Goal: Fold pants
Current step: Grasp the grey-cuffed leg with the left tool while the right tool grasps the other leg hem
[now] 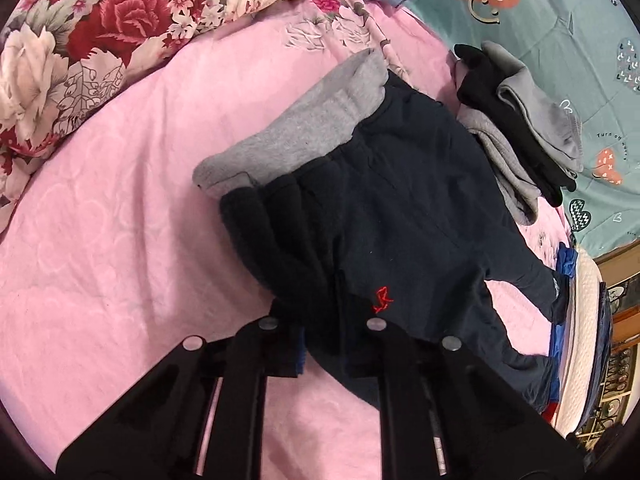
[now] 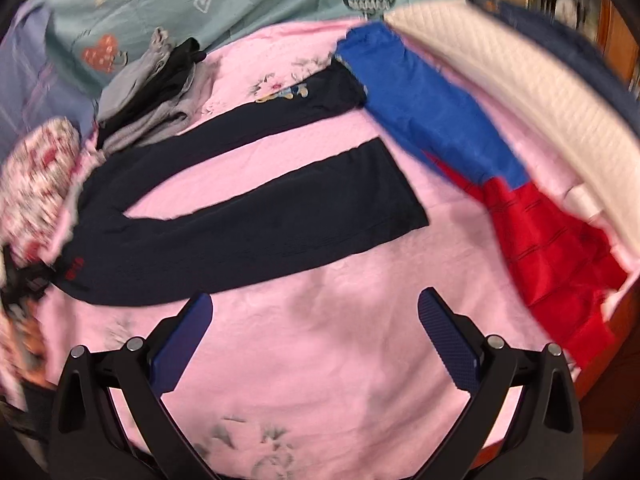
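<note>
Dark navy pants (image 1: 404, 216) with a grey fleece lining at the waist and a small red logo (image 1: 382, 300) lie on a pink bedsheet (image 1: 140, 208). My left gripper (image 1: 320, 340) is shut on the pants' waist edge beside the logo. In the right wrist view the pants (image 2: 248, 216) lie spread with both legs apart, pointing right. My right gripper (image 2: 316, 320) is open and empty, just above the sheet below the nearer leg.
A floral pillow (image 1: 80, 40) lies at the far left. A pile of grey and black clothes (image 1: 520, 128) sits beyond the pants. A blue and red garment (image 2: 480, 160) and a white quilted mattress edge (image 2: 540, 92) lie to the right. A teal sheet (image 1: 560, 20) is behind.
</note>
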A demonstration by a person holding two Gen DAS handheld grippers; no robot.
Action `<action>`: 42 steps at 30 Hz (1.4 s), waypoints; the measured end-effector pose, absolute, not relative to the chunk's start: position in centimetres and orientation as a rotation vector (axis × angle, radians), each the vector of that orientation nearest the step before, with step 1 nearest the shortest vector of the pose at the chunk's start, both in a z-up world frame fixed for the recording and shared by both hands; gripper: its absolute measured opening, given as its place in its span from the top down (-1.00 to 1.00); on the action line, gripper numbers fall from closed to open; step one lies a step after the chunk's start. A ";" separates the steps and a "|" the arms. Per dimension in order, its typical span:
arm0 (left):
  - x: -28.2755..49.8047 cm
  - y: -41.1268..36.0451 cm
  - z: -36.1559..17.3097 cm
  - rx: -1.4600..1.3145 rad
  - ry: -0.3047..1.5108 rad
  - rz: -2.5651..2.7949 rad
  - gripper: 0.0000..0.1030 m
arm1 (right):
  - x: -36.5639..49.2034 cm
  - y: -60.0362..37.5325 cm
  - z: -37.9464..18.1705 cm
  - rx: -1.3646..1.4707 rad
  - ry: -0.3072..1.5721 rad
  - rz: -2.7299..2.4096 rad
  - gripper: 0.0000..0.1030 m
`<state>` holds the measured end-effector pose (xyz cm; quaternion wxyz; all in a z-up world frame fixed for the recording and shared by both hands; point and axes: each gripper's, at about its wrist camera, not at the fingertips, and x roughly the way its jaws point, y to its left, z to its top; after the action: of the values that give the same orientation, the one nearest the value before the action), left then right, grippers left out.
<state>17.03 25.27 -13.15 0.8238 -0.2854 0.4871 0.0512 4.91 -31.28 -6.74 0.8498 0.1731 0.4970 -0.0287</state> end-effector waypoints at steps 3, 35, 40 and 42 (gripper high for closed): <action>17.2 25.0 -12.8 -0.574 1.028 0.108 0.77 | 8.1 -34.1 -8.3 0.483 1.120 -0.064 -0.97; 8.1 26.3 -11.8 -0.630 1.001 0.099 0.66 | 5.4 -40.1 -11.4 0.671 1.078 -0.132 0.87; 6.5 26.3 -11.1 -0.504 0.980 0.204 -0.20 | 4.5 -40.0 -14.9 0.630 1.153 -0.169 0.63; 5.0 26.3 -8.7 -0.459 0.913 0.216 -0.39 | 4.7 -40.1 -14.1 0.597 1.170 -0.189 0.38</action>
<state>5.00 26.33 -8.72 0.8666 -0.2191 0.4362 0.1034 4.68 -40.13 -14.13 0.7878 0.2770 0.5430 -0.0877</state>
